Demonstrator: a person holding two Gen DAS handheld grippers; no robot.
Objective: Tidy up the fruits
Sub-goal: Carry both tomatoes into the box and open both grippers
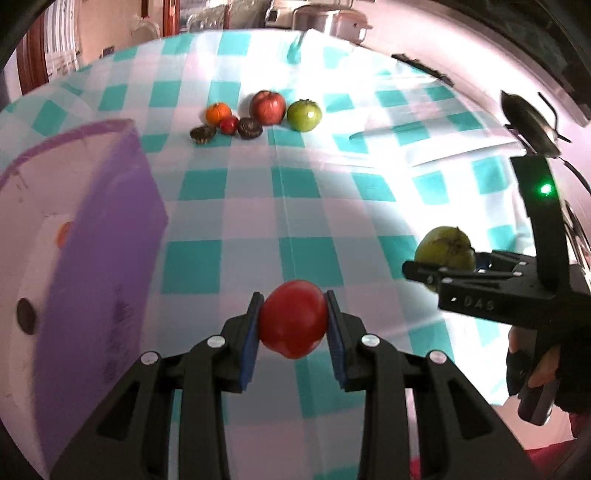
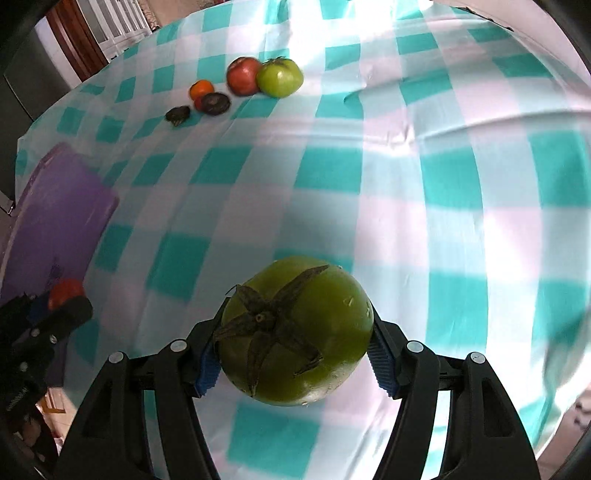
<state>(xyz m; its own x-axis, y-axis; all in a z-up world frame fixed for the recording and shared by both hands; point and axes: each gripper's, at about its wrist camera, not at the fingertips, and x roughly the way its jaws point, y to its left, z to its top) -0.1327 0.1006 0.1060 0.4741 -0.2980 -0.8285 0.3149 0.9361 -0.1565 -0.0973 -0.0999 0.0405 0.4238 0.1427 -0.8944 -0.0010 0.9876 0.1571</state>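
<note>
My left gripper (image 1: 293,317) is shut on a red tomato (image 1: 293,318) and holds it above the checked tablecloth (image 1: 229,199), right of a purple box (image 1: 107,236). My right gripper (image 2: 295,332) is shut on a green tomato (image 2: 295,336) with a dark star-shaped calyx; it also shows in the left wrist view (image 1: 445,249), held at the right. At the far side of the cloth lies a cluster of fruit: a red apple (image 1: 268,106), a green tomato (image 1: 304,115), an orange (image 1: 218,113), a small red fruit (image 1: 229,124) and two dark fruits (image 1: 249,128).
The purple box has a white inside (image 1: 26,221) holding an orange thing and a dark thing. It also shows in the right wrist view (image 2: 59,206), with my left gripper (image 2: 62,306) beside it. Pots (image 1: 332,18) stand beyond the table.
</note>
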